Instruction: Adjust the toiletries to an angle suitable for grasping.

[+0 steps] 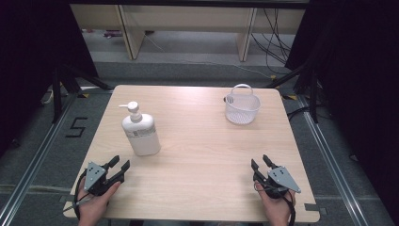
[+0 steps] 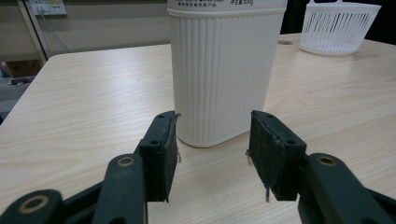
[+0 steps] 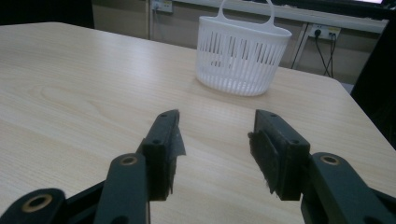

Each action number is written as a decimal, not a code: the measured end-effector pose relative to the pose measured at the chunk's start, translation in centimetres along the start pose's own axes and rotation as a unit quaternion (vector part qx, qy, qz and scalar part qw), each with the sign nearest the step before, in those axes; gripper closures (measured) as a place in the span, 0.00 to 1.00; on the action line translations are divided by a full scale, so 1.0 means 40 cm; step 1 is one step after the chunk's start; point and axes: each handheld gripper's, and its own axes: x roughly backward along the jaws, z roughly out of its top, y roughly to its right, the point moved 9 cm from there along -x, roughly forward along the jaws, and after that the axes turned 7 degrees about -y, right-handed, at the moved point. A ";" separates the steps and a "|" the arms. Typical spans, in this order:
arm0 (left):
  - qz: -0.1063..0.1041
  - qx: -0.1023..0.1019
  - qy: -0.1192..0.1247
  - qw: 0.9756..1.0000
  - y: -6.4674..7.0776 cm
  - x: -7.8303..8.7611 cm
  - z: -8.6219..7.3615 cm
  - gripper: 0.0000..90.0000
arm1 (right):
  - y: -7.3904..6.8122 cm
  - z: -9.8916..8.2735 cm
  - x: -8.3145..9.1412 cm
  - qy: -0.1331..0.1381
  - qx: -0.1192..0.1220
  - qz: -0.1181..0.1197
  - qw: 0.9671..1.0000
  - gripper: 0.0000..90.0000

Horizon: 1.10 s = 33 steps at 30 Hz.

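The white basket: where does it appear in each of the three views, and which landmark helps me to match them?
High view: the white basket stands at the far right of the table, upright, handle up.
Left gripper view: it is at the top right corner, behind and right of the pump bottle.
Right gripper view: it is at upper centre, straight ahead of the open jaws.
Shared landmark: the light wood table.

A lab recording bay: black curtains (image 1: 28,56) flank a lone wooden counter (image 1: 197,141), floor tape markings (image 1: 75,127), loose cables (image 1: 277,42).
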 end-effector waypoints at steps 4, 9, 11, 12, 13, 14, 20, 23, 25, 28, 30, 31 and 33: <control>0.000 0.004 0.001 1.000 -0.003 0.000 0.000 0.59 | -0.007 0.001 -0.002 0.000 -0.004 0.010 1.000 0.58; 0.001 0.006 0.005 1.000 -0.004 0.001 0.001 0.61 | -0.046 0.019 -0.009 0.003 0.004 0.042 0.999 0.65; -0.001 0.005 0.005 1.000 -0.003 0.002 0.001 0.61 | -0.063 0.038 -0.006 0.014 -0.001 0.042 0.999 0.66; -0.004 0.006 0.010 1.000 -0.003 0.001 0.003 0.61 | -0.071 0.043 -0.005 0.016 -0.004 0.042 0.999 0.66; -0.005 0.008 0.012 1.000 -0.003 0.001 0.003 0.61 | -0.079 0.050 -0.004 0.016 0.003 0.043 0.999 0.67; -0.003 0.009 0.008 1.000 -0.004 0.003 0.002 0.61 | -0.090 0.056 -0.003 0.015 0.007 0.047 0.999 0.67; -0.003 0.009 0.008 1.000 -0.004 0.003 0.002 0.62 | -0.161 0.093 -0.007 0.030 0.013 0.074 0.997 0.68; -0.004 0.011 0.011 1.000 -0.004 0.000 0.003 0.62 | -0.191 0.106 -0.014 0.035 0.017 0.090 0.995 0.68; -0.004 0.012 0.011 1.000 -0.004 0.000 0.003 0.62 | -0.212 0.118 -0.018 0.038 0.018 0.101 0.994 0.68; -0.009 0.013 0.010 1.000 -0.004 -0.001 0.004 0.64 | -0.247 0.136 -0.029 0.044 0.022 0.112 0.992 0.68; -0.012 0.014 0.006 1.000 -0.004 0.000 0.008 0.67 | -0.260 0.144 -0.034 0.046 0.029 0.117 0.992 0.68; -0.016 0.008 0.013 1.000 -0.005 0.001 0.017 0.68 | -0.268 0.146 -0.034 0.041 0.021 0.121 0.992 0.68; -0.015 0.007 0.023 1.000 -0.007 0.006 0.041 0.73 | -0.274 0.153 -0.036 0.042 0.028 0.123 0.991 0.68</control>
